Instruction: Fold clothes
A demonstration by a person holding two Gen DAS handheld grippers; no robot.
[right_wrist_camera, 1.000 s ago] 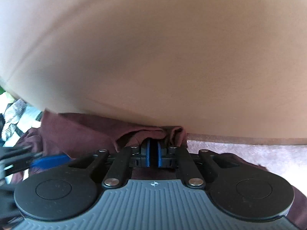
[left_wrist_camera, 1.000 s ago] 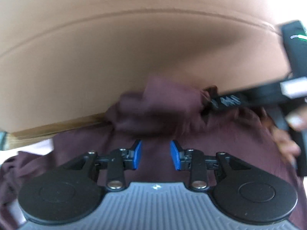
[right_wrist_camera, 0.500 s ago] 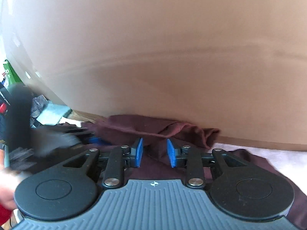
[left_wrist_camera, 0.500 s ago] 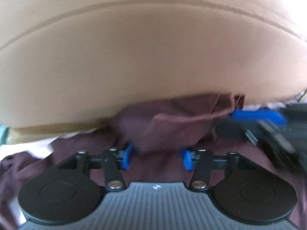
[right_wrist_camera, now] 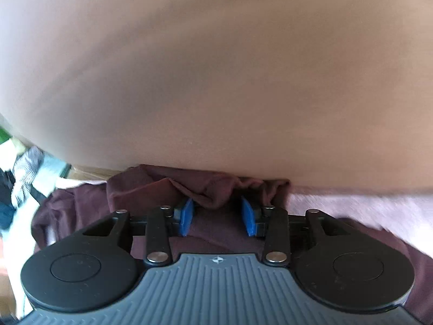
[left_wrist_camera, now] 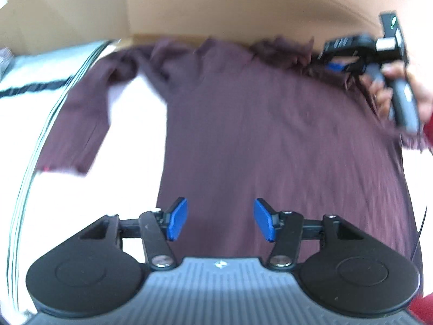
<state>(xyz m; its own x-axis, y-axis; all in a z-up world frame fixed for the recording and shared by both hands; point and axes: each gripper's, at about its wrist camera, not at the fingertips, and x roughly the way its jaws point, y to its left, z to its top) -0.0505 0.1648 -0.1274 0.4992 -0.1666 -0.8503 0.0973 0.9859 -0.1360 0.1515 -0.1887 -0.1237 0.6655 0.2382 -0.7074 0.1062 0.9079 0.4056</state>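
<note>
A dark maroon long-sleeved garment lies spread on a white surface, body toward me and one sleeve bent down at the left. My left gripper hovers open above its lower body, nothing between the blue pads. At the garment's far right edge a hand holds the right gripper. In the right wrist view my right gripper stands open, and a bunched fold of the maroon garment lies between and just beyond its pads.
A tan padded backrest fills the area behind the garment in both views. Striped and pale fabrics lie at the far left in the right wrist view. A red sleeve shows at the right edge.
My left gripper has pulled back and risen, so the whole garment now shows spread out. The right gripper went from shut on the fabric to open and has widened further.
</note>
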